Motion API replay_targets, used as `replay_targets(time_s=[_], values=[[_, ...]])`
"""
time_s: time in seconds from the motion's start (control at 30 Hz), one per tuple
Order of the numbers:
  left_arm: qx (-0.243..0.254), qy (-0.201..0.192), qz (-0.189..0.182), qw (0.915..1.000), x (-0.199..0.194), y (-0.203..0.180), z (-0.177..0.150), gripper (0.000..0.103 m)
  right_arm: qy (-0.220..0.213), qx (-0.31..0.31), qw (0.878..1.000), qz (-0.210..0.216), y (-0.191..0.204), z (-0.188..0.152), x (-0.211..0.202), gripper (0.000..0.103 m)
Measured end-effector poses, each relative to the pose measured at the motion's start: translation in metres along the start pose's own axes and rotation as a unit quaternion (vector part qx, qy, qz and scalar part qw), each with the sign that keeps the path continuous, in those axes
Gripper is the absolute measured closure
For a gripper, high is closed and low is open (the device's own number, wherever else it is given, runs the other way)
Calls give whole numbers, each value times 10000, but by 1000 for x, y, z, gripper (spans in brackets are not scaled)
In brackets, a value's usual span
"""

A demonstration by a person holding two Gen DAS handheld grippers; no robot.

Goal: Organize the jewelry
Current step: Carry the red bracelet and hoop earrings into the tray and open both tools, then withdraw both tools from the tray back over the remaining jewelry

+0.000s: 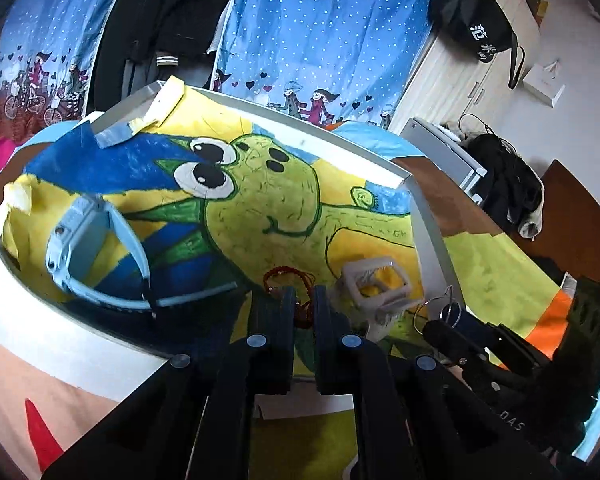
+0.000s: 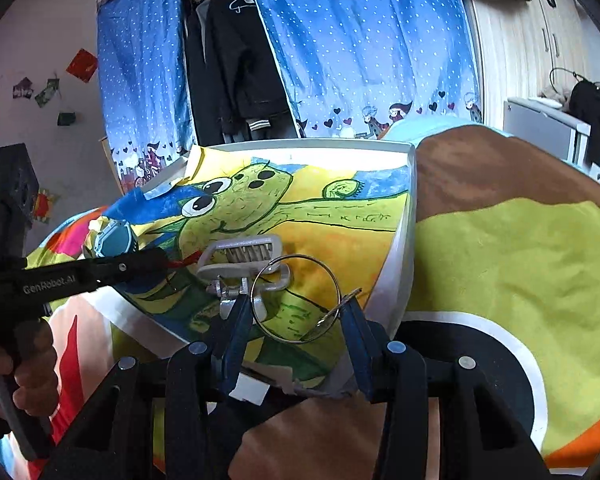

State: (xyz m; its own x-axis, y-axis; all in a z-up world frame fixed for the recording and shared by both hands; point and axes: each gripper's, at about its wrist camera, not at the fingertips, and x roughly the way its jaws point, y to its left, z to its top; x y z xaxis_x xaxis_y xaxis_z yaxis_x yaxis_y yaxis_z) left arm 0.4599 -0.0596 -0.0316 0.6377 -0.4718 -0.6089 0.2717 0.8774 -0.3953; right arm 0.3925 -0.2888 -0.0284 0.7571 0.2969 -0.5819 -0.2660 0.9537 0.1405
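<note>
left gripper (image 1: 303, 304) clamped on the red string bracelet (image 1: 286, 276) in the tray (image 1: 428, 224) — right gripper (image 2: 296, 312) spread wide around the metal ring (image 2: 296, 299)

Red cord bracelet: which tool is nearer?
Left. The left tool has its fingers on either side of the red cord bracelet in the white tray. The right tool is off beside it, around the metal ring.

"GenRobot.AI" on the left tongs (image 2: 156, 262); "DAS" on the right tongs (image 1: 446, 326).
</note>
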Motion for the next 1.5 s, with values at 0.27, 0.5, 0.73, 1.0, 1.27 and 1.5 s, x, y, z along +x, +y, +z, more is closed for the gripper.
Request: replay_targets(time_s=[0.27, 0.5, 0.73, 1.0, 1.27, 1.5], values=[[43, -298, -159, 9994, -17, -8, -17, 48, -24, -209, 9995, -229, 1, -8, -23, 38], [263, -647, 280, 9972, -53, -27, -27, 17, -297, -32, 9989, -354, -1, -22, -63, 8], [747, -1163, 926, 9861, -106, -52, -61, 8, -784, 61, 9965, -286, 10, -45, -116, 0], [779, -1469, 1069, 9803, -173, -80, -116, 7, -1064, -113, 9935, -383, 43, -86, -186, 0], [455, -1435, 1285, 9802, -228, -83, -178, 7, -1171, -443, 9913, -410, 77, -123, -237, 0], [162, -1176, 1621, 9796, -263, -66, -232, 7, -948, -17, 9950, -316, 79, -144, -253, 0]])
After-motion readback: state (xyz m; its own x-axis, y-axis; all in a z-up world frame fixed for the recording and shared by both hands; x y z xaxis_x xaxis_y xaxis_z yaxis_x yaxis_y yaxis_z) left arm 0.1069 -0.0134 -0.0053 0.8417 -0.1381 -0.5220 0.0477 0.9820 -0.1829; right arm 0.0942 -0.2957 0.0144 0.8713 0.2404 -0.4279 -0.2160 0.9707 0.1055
